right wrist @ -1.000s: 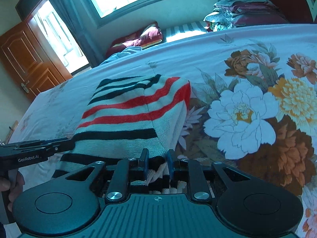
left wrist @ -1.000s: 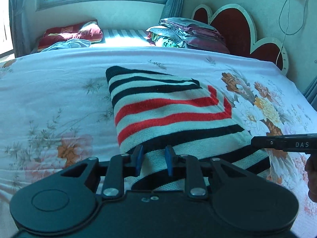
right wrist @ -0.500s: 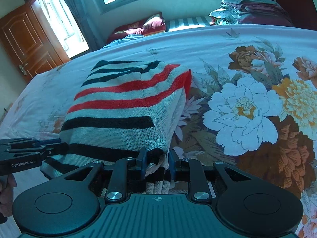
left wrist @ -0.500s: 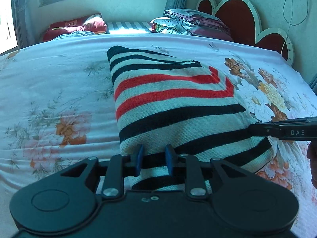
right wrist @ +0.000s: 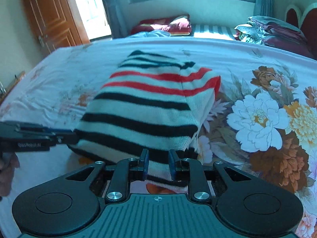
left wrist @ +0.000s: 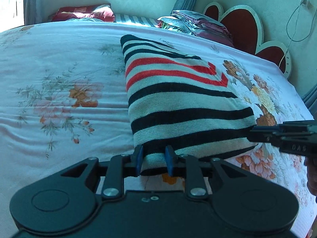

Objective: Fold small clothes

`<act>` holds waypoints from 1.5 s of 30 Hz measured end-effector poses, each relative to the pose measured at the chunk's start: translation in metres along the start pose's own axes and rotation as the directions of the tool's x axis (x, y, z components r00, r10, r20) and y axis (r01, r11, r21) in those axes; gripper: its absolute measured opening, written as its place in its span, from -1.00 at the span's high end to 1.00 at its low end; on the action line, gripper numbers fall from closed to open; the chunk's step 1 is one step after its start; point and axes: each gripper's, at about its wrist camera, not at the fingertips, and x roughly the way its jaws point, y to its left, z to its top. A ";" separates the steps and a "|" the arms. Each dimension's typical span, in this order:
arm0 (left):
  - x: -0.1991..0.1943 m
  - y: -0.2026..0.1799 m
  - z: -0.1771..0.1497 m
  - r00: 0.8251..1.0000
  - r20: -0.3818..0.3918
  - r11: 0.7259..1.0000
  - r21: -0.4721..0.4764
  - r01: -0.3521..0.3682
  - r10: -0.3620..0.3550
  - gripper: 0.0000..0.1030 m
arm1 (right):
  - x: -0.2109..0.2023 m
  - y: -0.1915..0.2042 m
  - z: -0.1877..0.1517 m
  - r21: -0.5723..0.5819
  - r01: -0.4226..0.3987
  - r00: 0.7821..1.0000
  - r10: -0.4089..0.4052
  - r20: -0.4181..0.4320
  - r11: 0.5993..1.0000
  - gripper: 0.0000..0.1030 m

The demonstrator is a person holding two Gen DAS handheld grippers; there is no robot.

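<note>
A: A striped knit sweater (left wrist: 178,103) in black, white and red lies on a floral bedsheet (left wrist: 59,83), its near hem lifted clear of the bed. What has hold of it?

B: Both tools. The left gripper (left wrist: 152,159) has its jaws drawn narrow on the near left corner of the hem, the blue pads (left wrist: 139,156) pressing the knit from either side. The right gripper (right wrist: 158,163) pinches the near right corner in the same narrow way. Each tool shows in the other's view, at the garment's side edge.

A: Which step of the fold does that make it?

B: By the look of it, the bottom-to-top fold. The hem is raised and taut between the two grips, while the far end with the thin black stripes rests flat on the sheet.

A: And the next move?

B: Most likely carrying both corners forward together, level with one another, to lay the hem over the far edge. If one side runs ahead, the fold will skew, and the thick knit may sag in the middle.

A: Beyond the garment?

B: A stack of folded bedding (right wrist: 273,29) by the scalloped headboard (left wrist: 247,25), a red pillow (right wrist: 164,24) under the window, and a wooden door (right wrist: 51,15) on the far left.
</note>
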 end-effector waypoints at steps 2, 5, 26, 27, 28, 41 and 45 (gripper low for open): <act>0.002 -0.001 -0.002 1.000 0.000 1.000 0.006 -0.007 0.007 0.55 | 0.011 -0.004 -0.012 -0.034 0.058 0.998 -0.059 -0.028 0.998 0.57; 0.007 -0.002 -0.008 1.000 0.005 1.000 0.011 -0.023 0.023 0.54 | 0.018 -0.015 -0.026 -0.034 0.073 0.997 -0.074 -0.032 0.997 0.57; 0.052 -0.058 0.063 0.999 0.039 0.980 0.196 -0.028 0.021 0.24 | 0.040 -0.033 0.045 -0.044 0.060 0.997 -0.058 0.050 0.997 0.57; 0.054 -0.059 0.061 0.999 0.042 0.981 0.194 -0.024 0.017 0.24 | 0.049 -0.038 0.040 -0.051 0.077 0.997 -0.076 0.023 0.996 0.57; 0.053 -0.060 0.059 0.999 0.046 0.977 0.208 -0.037 0.029 0.24 | 0.049 -0.043 0.035 -0.034 0.059 0.998 -0.058 0.037 0.998 0.57; 0.081 -0.057 0.116 0.994 0.091 0.976 0.200 -0.083 0.066 0.24 | 0.070 -0.051 0.101 -0.049 -0.021 0.980 0.031 0.196 0.999 0.57; 0.104 -0.057 0.111 0.997 0.035 0.980 0.188 -0.067 0.062 0.21 | 0.103 -0.053 0.091 -0.124 0.043 0.992 -0.028 0.119 0.991 0.56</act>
